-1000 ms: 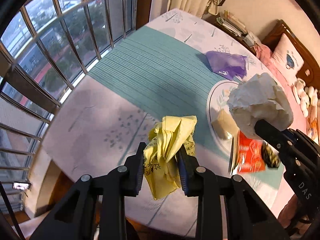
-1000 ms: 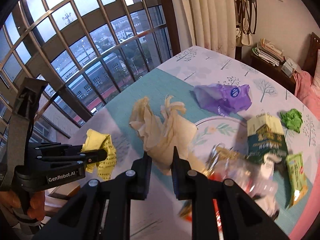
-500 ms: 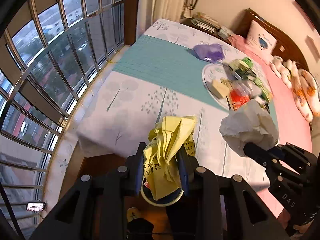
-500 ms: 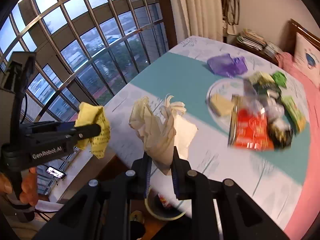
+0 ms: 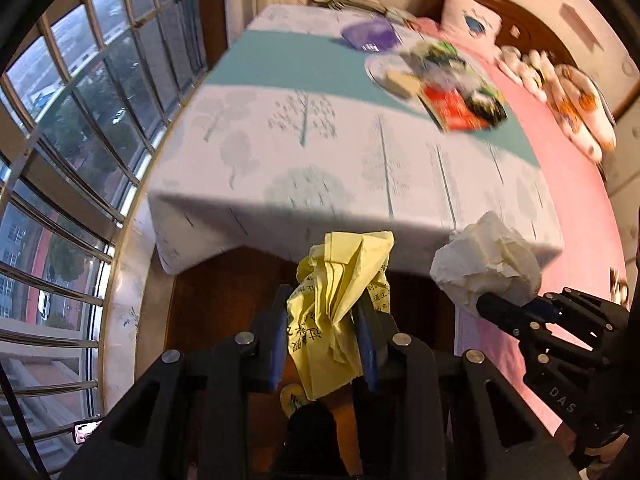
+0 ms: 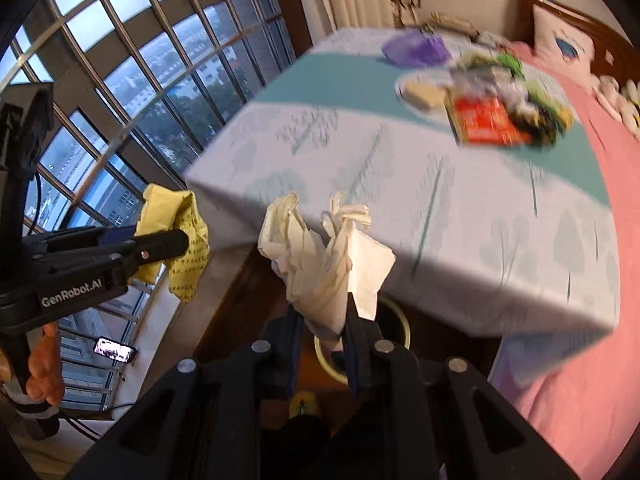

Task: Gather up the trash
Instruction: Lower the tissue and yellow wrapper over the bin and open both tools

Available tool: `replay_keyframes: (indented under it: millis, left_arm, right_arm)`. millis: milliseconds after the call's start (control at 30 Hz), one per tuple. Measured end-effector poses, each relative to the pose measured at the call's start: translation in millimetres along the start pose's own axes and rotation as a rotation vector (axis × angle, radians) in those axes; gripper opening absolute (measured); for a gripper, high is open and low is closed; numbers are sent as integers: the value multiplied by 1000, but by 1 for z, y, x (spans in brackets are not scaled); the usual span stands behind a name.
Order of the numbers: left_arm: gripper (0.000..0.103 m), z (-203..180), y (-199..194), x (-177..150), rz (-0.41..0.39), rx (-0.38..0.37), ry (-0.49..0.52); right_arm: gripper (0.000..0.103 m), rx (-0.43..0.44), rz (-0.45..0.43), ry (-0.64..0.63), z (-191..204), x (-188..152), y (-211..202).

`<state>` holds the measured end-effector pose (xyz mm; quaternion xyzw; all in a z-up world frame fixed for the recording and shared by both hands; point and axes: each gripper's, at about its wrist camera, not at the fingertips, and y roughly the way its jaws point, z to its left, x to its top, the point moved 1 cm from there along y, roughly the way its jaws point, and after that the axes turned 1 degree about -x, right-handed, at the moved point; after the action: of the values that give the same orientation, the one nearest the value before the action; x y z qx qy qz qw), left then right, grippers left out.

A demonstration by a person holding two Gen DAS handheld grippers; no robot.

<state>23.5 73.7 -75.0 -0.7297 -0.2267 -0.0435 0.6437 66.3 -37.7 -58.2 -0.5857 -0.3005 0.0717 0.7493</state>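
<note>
My left gripper [image 5: 322, 344] is shut on a crumpled yellow wrapper [image 5: 340, 300] with printed text, held off the table's near edge above the dark floor; it also shows in the right wrist view [image 6: 176, 240]. My right gripper [image 6: 320, 344] is shut on a wad of white tissue [image 6: 324, 256], also seen in the left wrist view [image 5: 486, 268]. Below the tissue stands a round bin with a pale yellow rim [image 6: 404, 326], mostly hidden by the gripper.
The table with a tree-print and teal cloth [image 5: 320, 140] carries a plate [image 5: 378, 74] piled with wrappers, a red packet [image 5: 452, 110] and a purple bag [image 5: 370, 34]. A barred window [image 5: 80, 100] runs along the left. A pink bed [image 5: 580, 200] lies right.
Both grippers have pulled back from over the table to beyond its near edge, still holding their trash. The bin now shows below the right gripper.
</note>
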Motion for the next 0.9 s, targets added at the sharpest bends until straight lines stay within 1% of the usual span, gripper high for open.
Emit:
replay_keyframes:
  millis: [133,300,367,500,600,667,767,900]
  left_arm:
    - [28,-10,21,-19,43,-27,20]
    - [28,-19,59,-40,105,-57,11]
    - [28,-21,80,-49,137,-62,-5]
    - [28,-22,135,-68,206,-34,-28]
    - [28,-26,179,-80,244,-9,-35]
    - [28,-28,204,-85,256,1,-32]
    - [28,-32,248,-93,259,6,-21]
    - [29,-33,309,-106,267,7,-17]
  right_arm:
    - [17,-23,53,31,-5,-26,12]
    - [17,-29,116,92,-21,-58,37]
    - [17,-29,140,120,-29,-70,51]
    - [17,-30,177,172,-45,-92,86]
    - [17,-32,206,211,-61,-108,120]
    - [17,-20,230,245,-74,-118,147]
    - [17,10,256,284,-90,-132,190]
    - [18,24,269,286,-104,-145,247]
